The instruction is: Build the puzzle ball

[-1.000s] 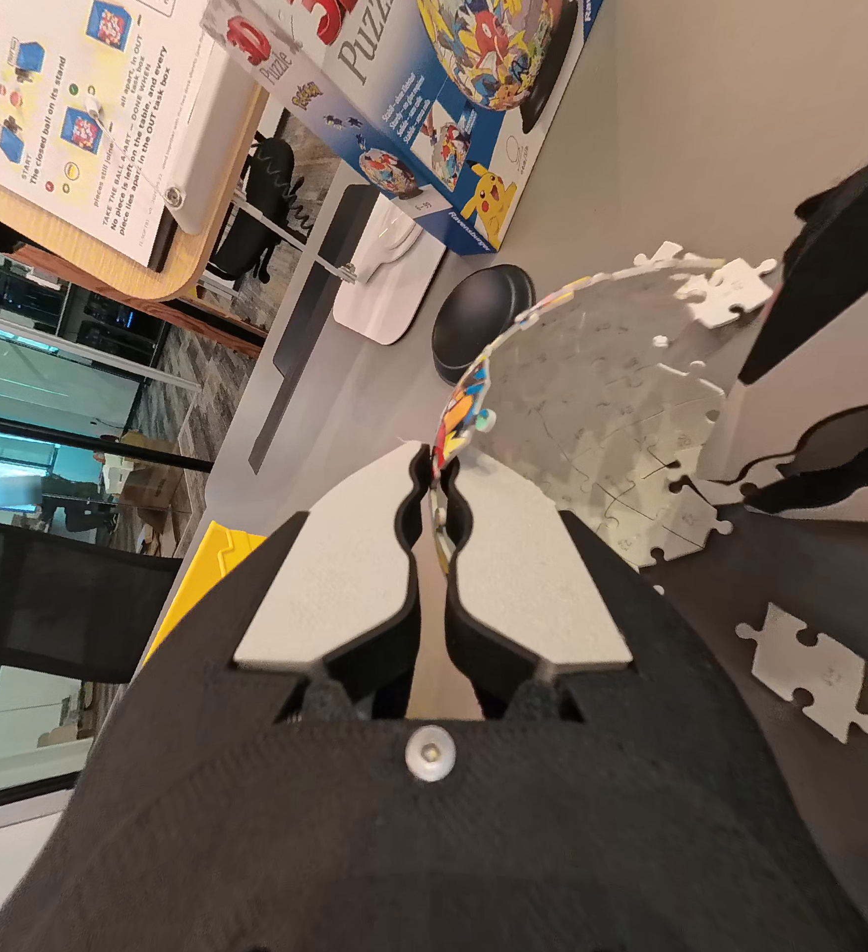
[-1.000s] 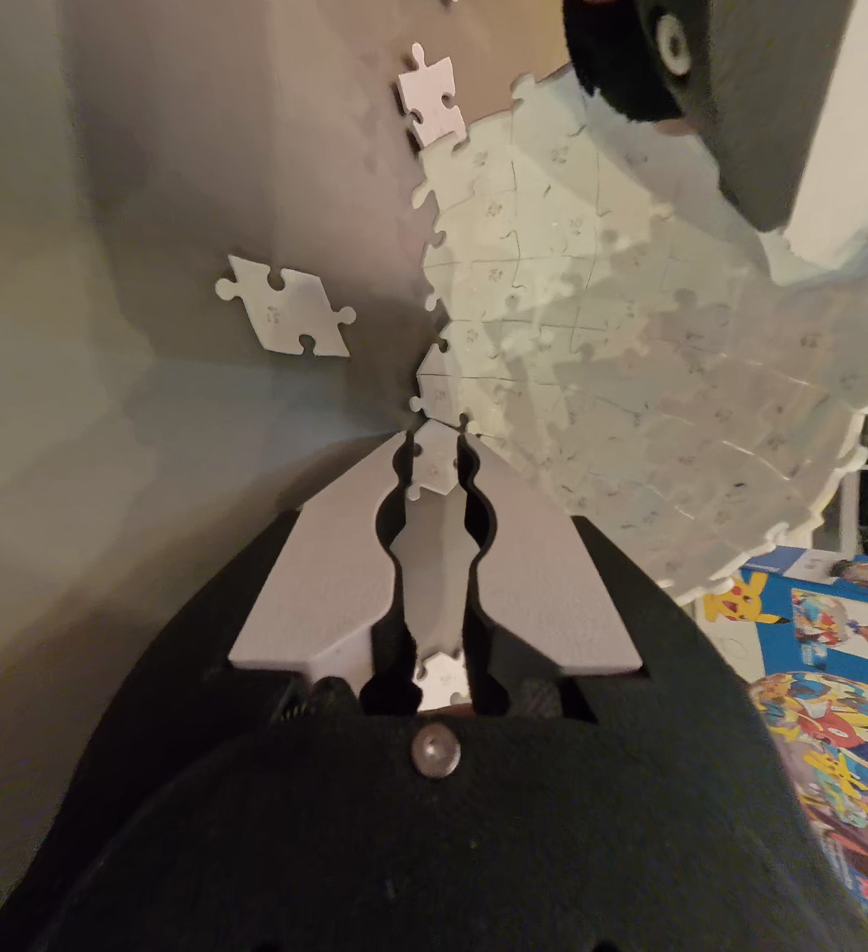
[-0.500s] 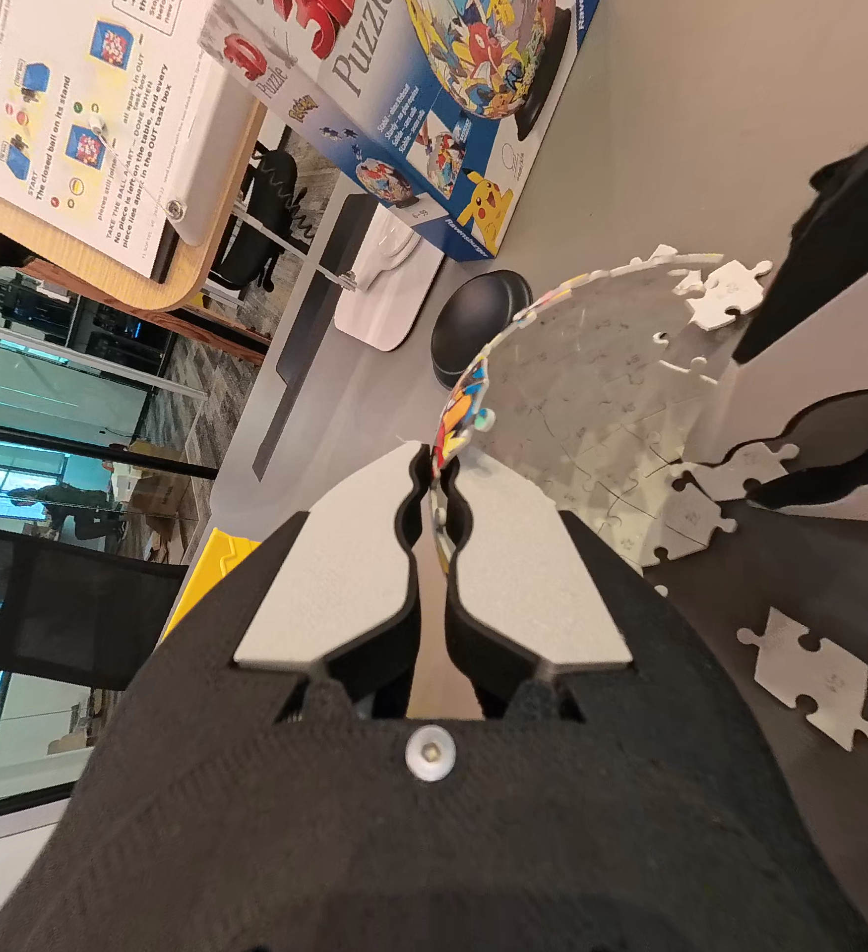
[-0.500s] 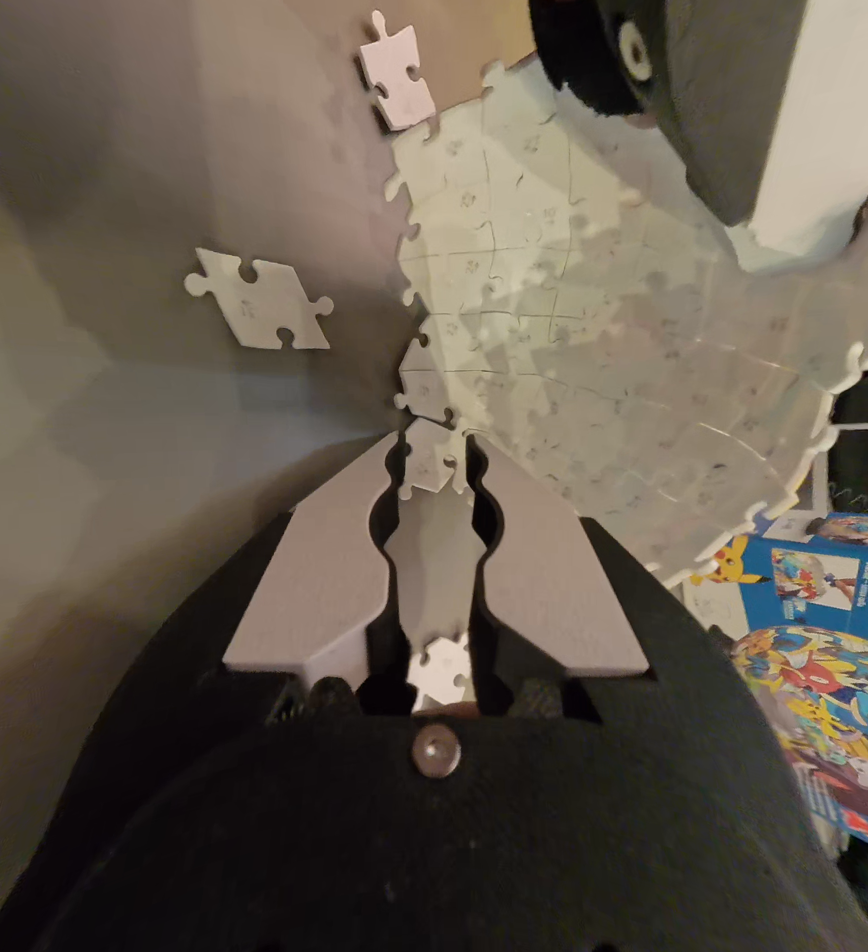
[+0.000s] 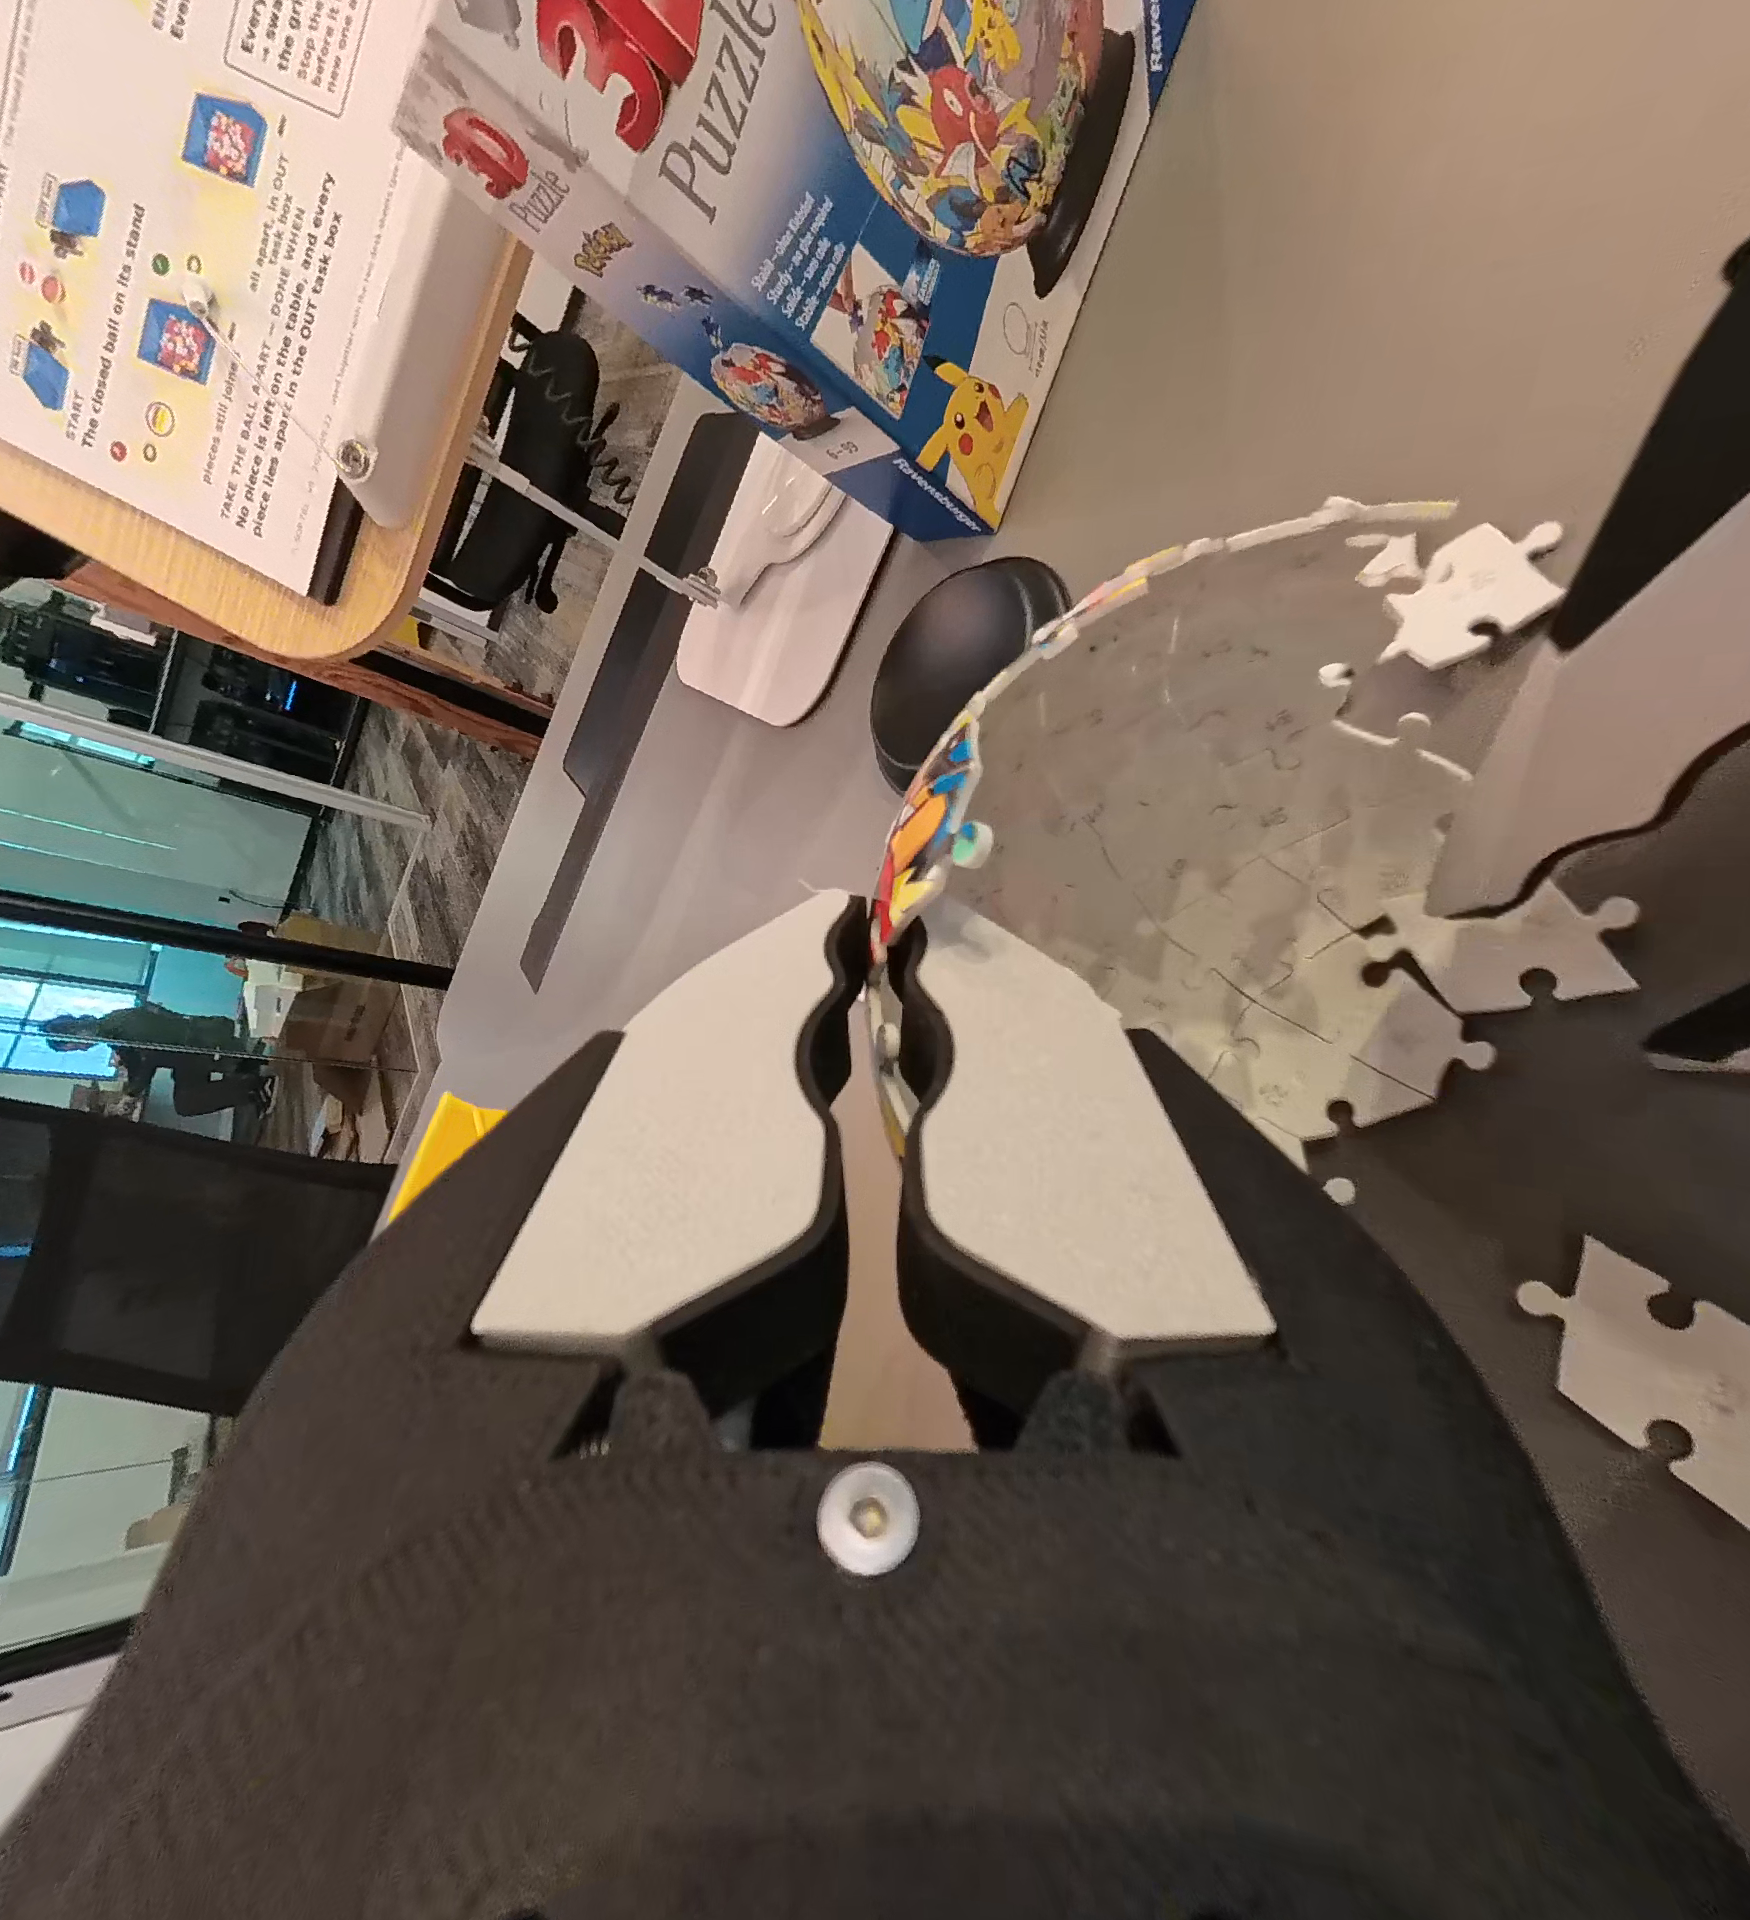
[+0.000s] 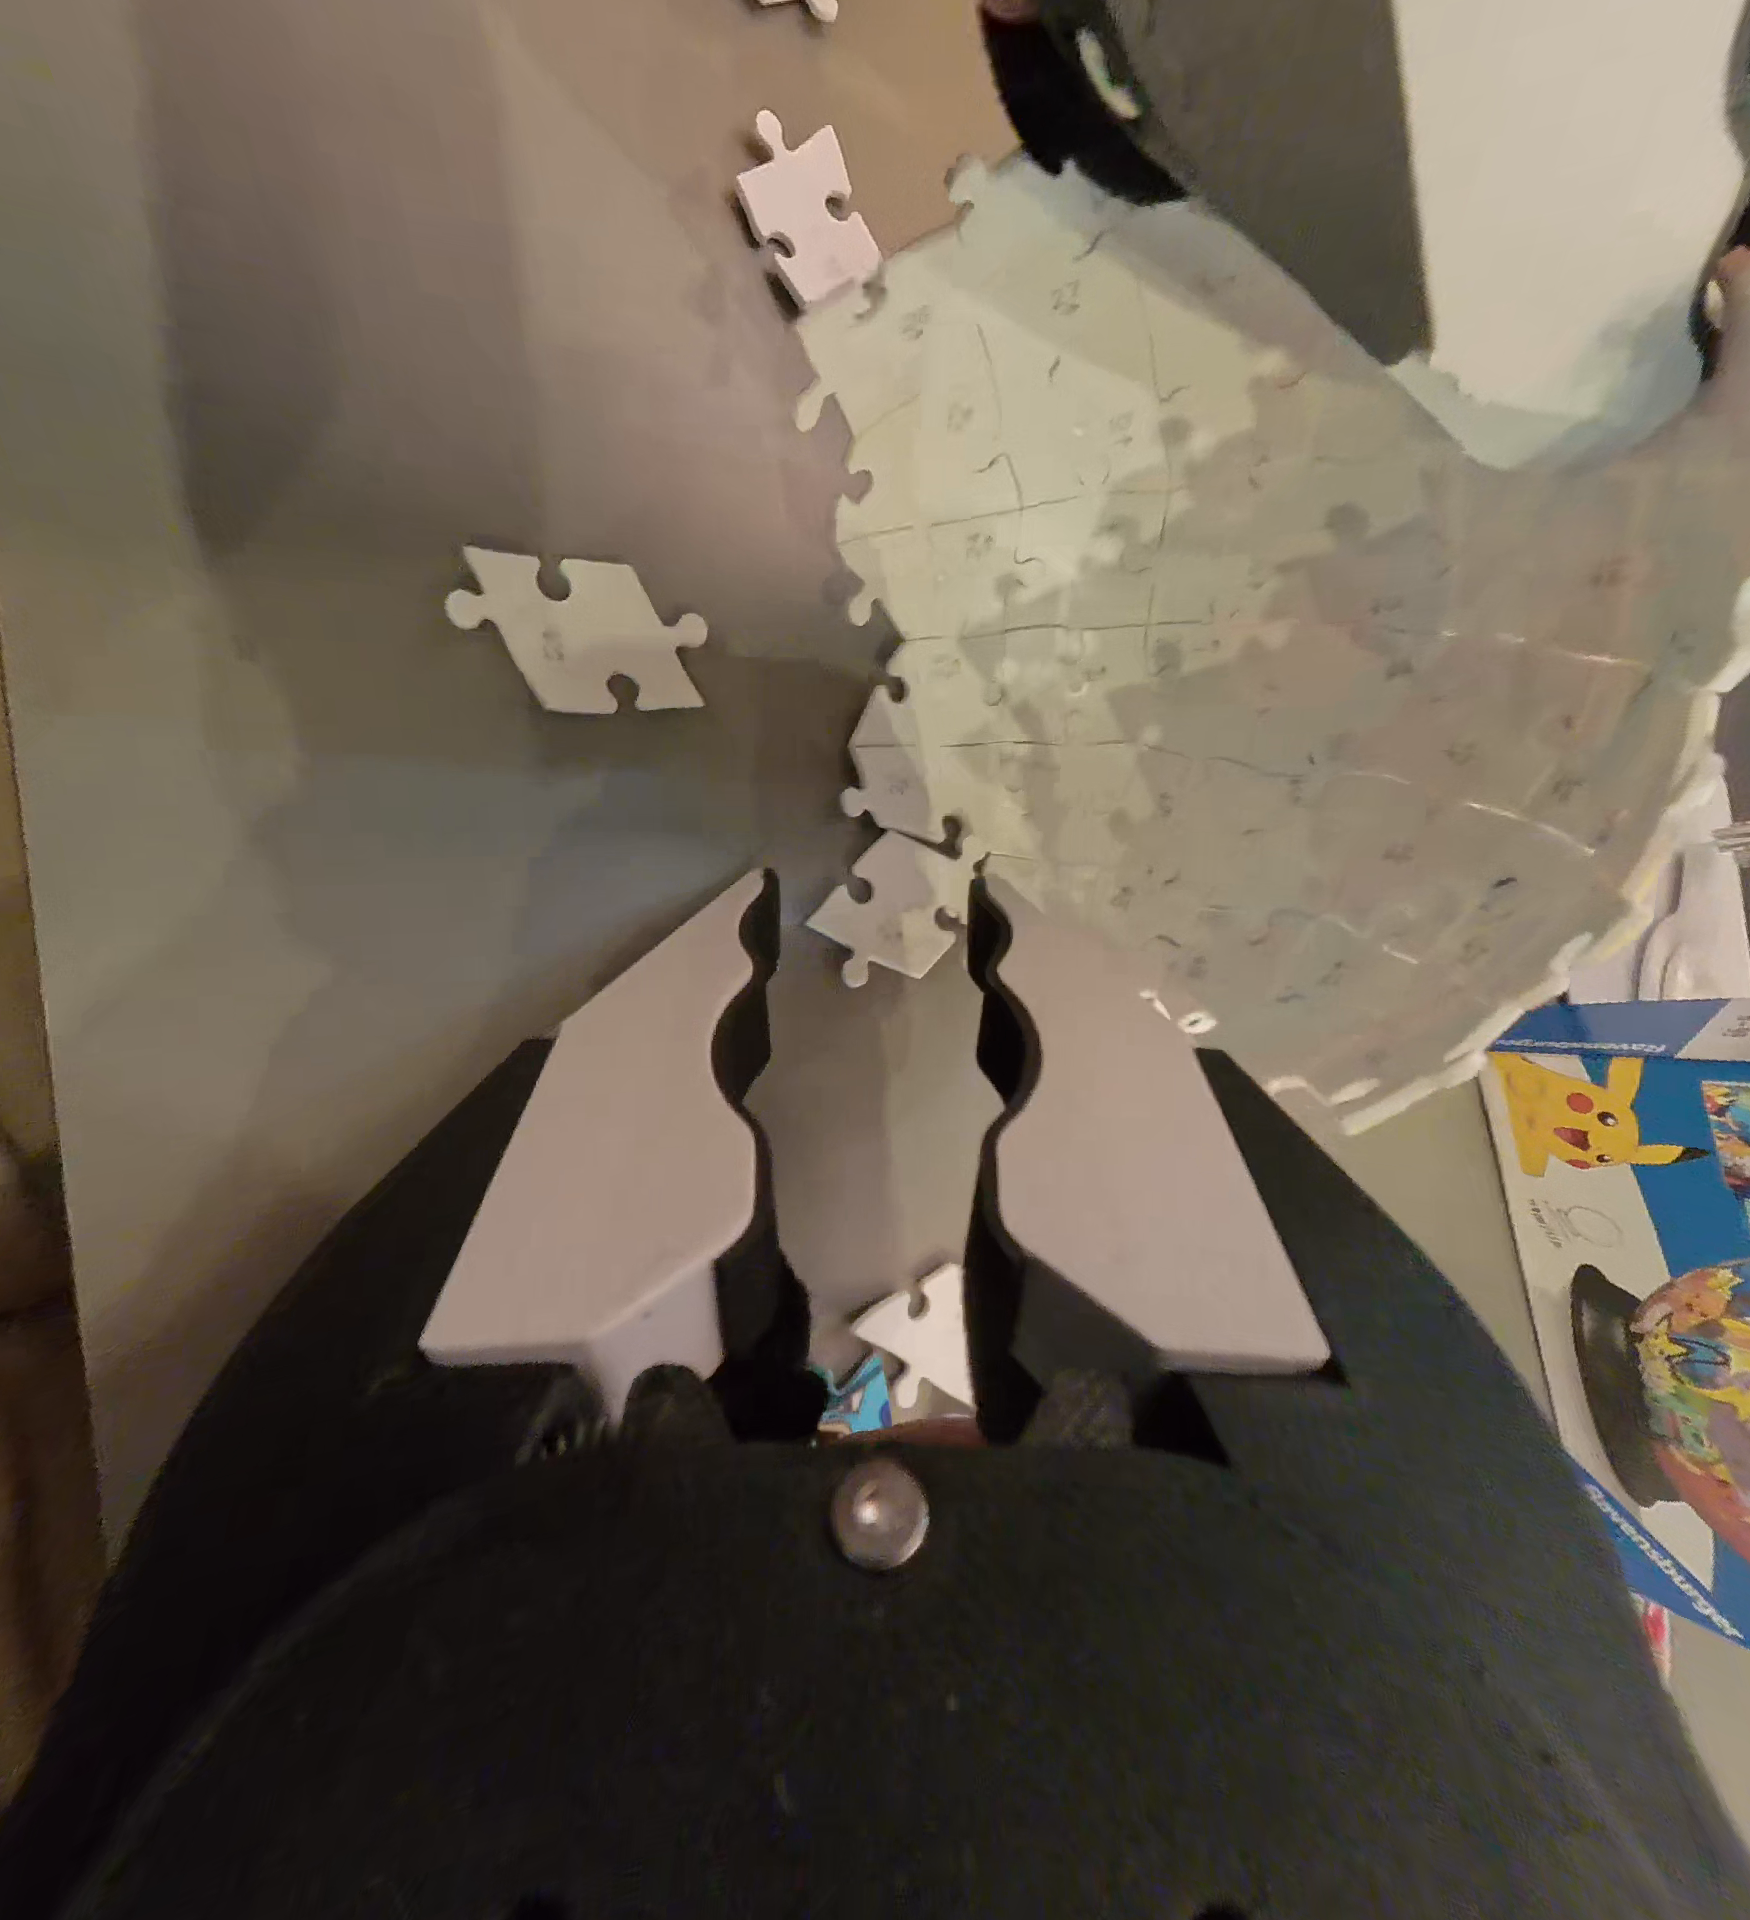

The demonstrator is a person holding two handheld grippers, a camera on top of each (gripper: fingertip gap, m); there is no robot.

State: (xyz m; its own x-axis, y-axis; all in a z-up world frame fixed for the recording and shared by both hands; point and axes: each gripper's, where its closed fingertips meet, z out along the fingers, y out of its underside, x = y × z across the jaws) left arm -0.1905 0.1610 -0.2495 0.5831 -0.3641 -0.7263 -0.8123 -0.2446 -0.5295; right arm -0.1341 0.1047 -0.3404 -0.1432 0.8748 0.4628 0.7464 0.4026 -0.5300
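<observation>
A half-built puzzle ball shell, grey inside and coloured outside, is held up over the grey table. My left gripper is shut on the shell's rim. In the right wrist view the shell fills the upper right, with the left gripper above it. My right gripper is open. A single piece sits between its fingertips, tilted and touching the shell's edge; I cannot tell if it is locked in. The left wrist view shows this piece at the shell's right edge, between the right gripper's dark fingers.
Loose pieces lie on the table, and one more under my right gripper. The black ball stand and the blue puzzle box are behind the shell. An instruction sheet on a wooden board is far left.
My right gripper was shut on the single piece against the shell's edge; it has opened and let the piece go. The left gripper keeps its hold on the rim.
</observation>
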